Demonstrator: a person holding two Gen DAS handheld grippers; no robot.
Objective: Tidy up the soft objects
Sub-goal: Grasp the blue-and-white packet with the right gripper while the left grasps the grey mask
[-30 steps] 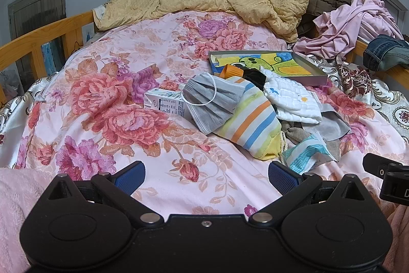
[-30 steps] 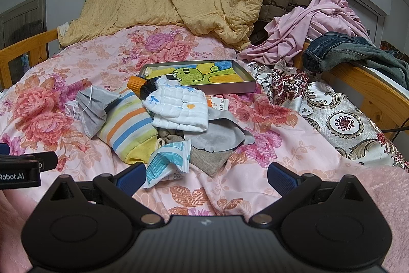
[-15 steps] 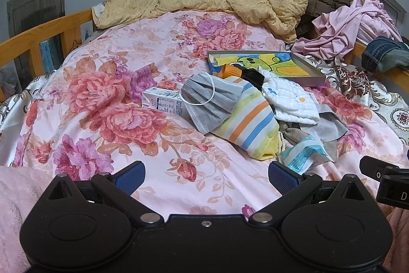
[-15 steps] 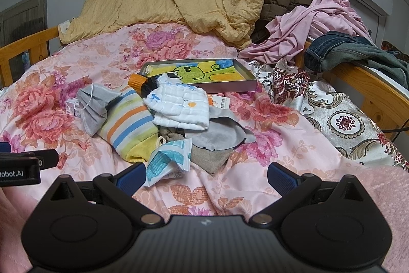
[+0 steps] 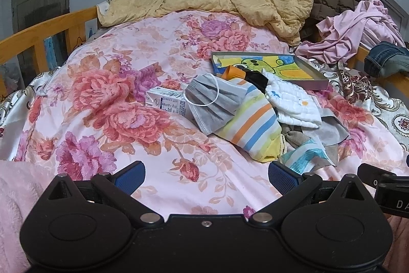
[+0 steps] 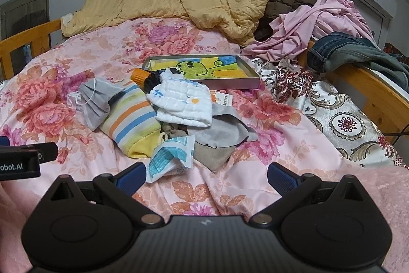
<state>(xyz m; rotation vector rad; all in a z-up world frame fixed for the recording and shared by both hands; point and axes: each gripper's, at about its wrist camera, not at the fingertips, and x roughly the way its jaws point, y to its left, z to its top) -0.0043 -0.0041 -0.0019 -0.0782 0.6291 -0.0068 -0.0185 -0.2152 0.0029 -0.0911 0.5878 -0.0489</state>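
I hold my left gripper (image 5: 206,173) and my right gripper (image 6: 206,174) above the near edge of the bed, both with jaws spread wide and nothing between the ribbed blue pads (image 5: 130,173). Under them lies a glossy pink bedspread (image 5: 107,99) woven with big red and purple roses.

The soft things sit in 1 heap at the middle of the bed, nearer its right side. A pleated grey face mask (image 5: 213,104) with a white ear loop rests on a small white carton (image 5: 167,101) covered in fine print too small for me to read. The mask also overlaps a plush striped pouch (image 5: 251,123) banded yellow, orange, blue and white. A quilted white cloth (image 6: 182,102) with tiny blue and orange prints lies on top of the heap, over limp grey fabric (image 6: 222,131) and a coarse khaki drawstring bag (image 6: 213,154). A crinkled teal-and-white packet (image 6: 170,155) lies at the heap's near edge, just beside my right gripper's left finger.

Behind the heap is a shallow rectangular tray (image 6: 230,87) with a cartoon picture in green, yellow and blue; an orange cap (image 6: 139,75) touches its near rim.

At the left edge of the right wrist view, the other gripper's body reads "obot.AI".
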